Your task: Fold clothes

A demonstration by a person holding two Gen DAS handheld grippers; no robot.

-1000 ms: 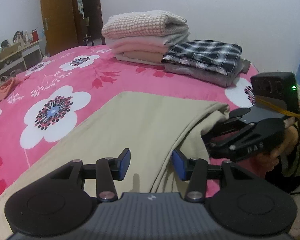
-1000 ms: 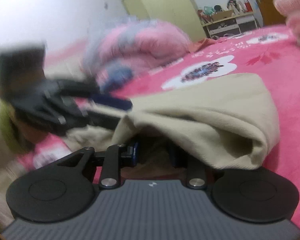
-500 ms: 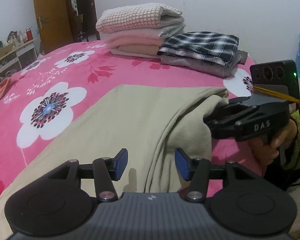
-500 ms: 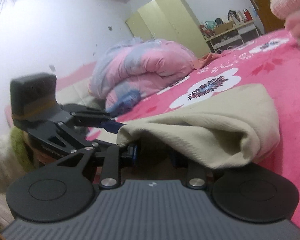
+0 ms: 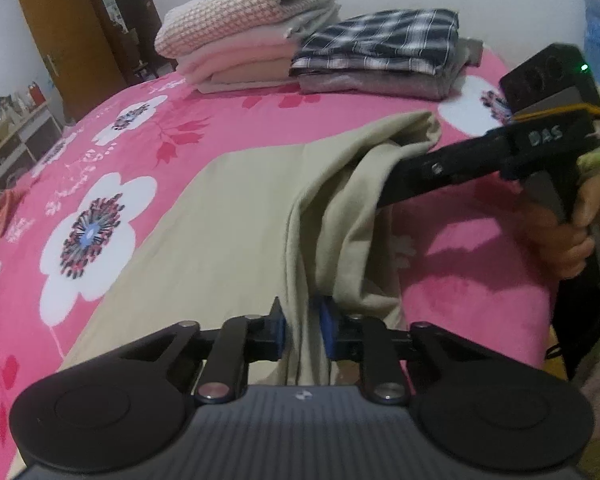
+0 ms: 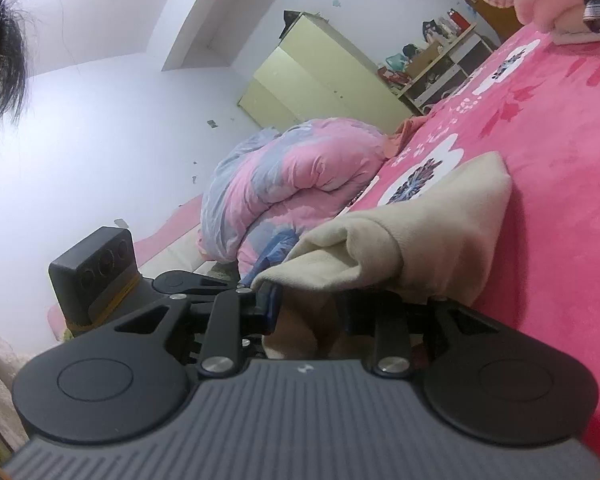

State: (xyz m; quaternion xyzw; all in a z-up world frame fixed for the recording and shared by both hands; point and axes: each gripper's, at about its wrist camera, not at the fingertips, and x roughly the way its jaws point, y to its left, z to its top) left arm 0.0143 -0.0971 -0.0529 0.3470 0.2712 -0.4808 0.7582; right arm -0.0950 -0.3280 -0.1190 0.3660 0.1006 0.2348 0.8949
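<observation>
On the bed: a pink bedspread [image 5: 228, 128] with white flower prints is lying under a beige garment [image 5: 236, 216], which is spreading flat across the middle with its near edge gathered into raised folds.
Left gripper [image 5: 301, 330]: its blue pads are pinching a ridge of the beige garment at the near edge.
Right gripper [image 6: 306, 308]: its fingers are reaching under a lifted fold of the beige garment [image 6: 432, 236]; cloth is covering the tips, so whether they are pressing together cannot be told.
Writing: white letters reading "DAS" are showing on the side of the right gripper [image 5: 452, 168], seen from the left wrist view.
Folded pile, far side: pink and cream knitwear [image 5: 244, 36] is sitting stacked just beside a folded plaid shirt [image 5: 384, 40] on grey cloth.
Background: a rolled pink-and-blue quilt [image 6: 292, 188] is lying before a pale yellow wardrobe [image 6: 324, 80].
</observation>
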